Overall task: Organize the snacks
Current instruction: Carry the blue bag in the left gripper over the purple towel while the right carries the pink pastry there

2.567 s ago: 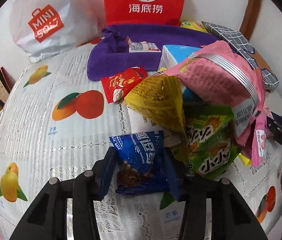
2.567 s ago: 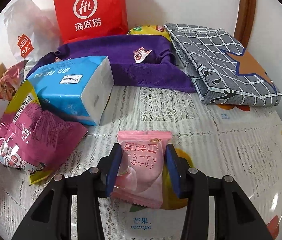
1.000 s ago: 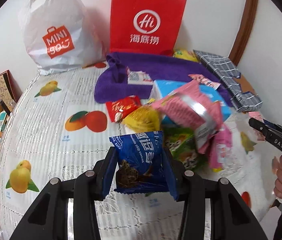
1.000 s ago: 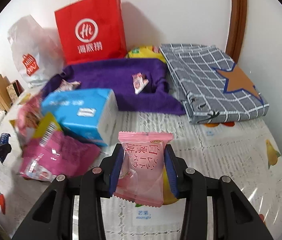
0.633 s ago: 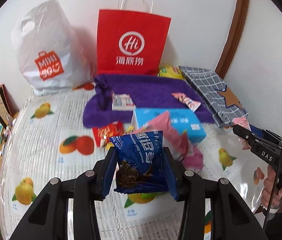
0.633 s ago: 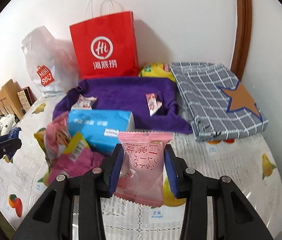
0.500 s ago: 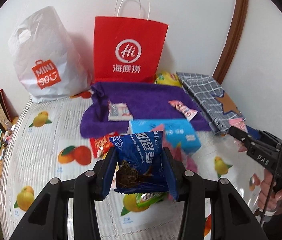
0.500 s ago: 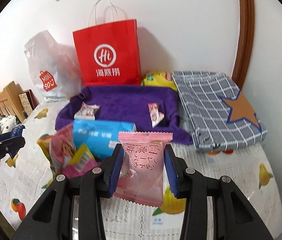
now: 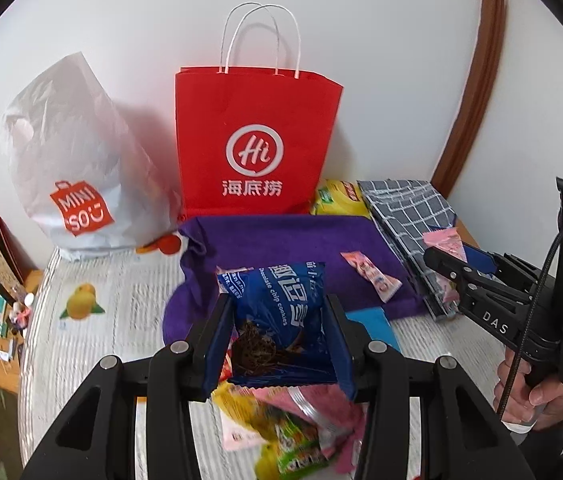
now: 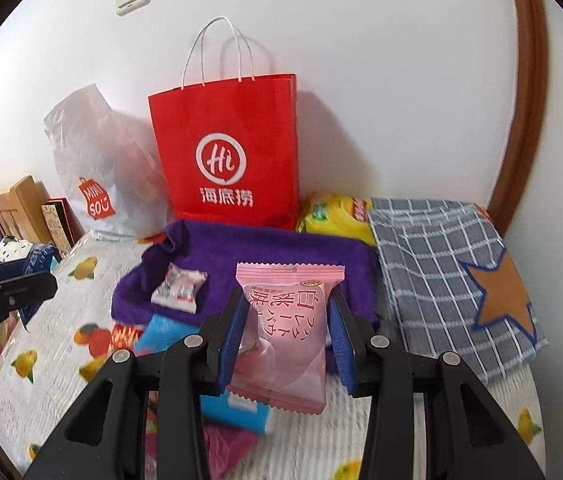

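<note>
My left gripper (image 9: 277,344) is shut on a blue chocolate chip cookie packet (image 9: 281,320) and holds it high above the table. My right gripper (image 10: 283,336) is shut on a pink snack packet (image 10: 285,332), also lifted; it shows at the right of the left wrist view (image 9: 447,258). A red paper bag (image 9: 255,144) stands open against the wall, seen in the right wrist view too (image 10: 227,152). Below lie a purple towel (image 9: 281,240) with small candy packets (image 9: 371,276), and a pile of snack bags (image 9: 289,440).
A white Miniso plastic bag (image 9: 77,168) stands left of the red bag. A yellow packet (image 10: 337,216) and a folded grey checked cloth (image 10: 449,264) lie at the right. A blue tissue pack (image 10: 169,328) lies under the grippers. Fruit-print tablecloth (image 9: 93,320) covers the table.
Both grippers have risen and drawn back with their packets still held. The red bag's open top and handles have come into view.
</note>
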The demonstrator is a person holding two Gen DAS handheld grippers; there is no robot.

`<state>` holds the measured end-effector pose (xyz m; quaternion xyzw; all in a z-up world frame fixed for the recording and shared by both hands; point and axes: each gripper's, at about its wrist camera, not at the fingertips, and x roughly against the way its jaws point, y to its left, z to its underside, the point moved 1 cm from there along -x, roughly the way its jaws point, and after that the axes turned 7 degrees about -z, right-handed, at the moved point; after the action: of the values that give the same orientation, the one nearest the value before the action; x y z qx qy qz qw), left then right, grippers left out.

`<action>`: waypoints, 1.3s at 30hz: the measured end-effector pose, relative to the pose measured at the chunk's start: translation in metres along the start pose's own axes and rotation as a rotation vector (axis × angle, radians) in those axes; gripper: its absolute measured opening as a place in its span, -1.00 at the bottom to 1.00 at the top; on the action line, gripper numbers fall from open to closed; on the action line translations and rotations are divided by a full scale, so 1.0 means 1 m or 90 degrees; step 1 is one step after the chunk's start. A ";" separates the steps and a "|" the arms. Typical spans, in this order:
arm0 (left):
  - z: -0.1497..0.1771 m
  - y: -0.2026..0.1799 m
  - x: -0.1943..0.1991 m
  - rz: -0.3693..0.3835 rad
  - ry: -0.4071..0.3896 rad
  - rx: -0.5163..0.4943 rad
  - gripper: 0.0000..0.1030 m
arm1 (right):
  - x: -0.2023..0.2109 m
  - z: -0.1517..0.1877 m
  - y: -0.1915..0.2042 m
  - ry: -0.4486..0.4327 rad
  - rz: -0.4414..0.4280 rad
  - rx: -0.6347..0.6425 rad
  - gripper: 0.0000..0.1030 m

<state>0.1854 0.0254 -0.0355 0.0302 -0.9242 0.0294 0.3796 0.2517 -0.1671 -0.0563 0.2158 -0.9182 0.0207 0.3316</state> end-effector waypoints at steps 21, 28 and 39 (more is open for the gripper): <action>-0.069 0.025 -0.113 0.014 0.031 0.013 -0.17 | -0.119 -0.039 -0.020 0.050 -0.023 -0.004 -0.21; -0.059 0.037 -0.150 0.030 0.068 0.046 -0.17 | -0.141 -0.027 -0.030 0.083 -0.037 -0.007 -0.21; -0.048 0.035 -0.183 0.015 0.117 0.028 -0.17 | -0.183 -0.004 -0.036 0.169 -0.052 -0.023 -0.21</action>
<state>0.3464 0.0706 -0.1314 0.0247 -0.8849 0.0572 0.4615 0.3946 -0.1294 -0.1700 0.2423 -0.8568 0.0187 0.4548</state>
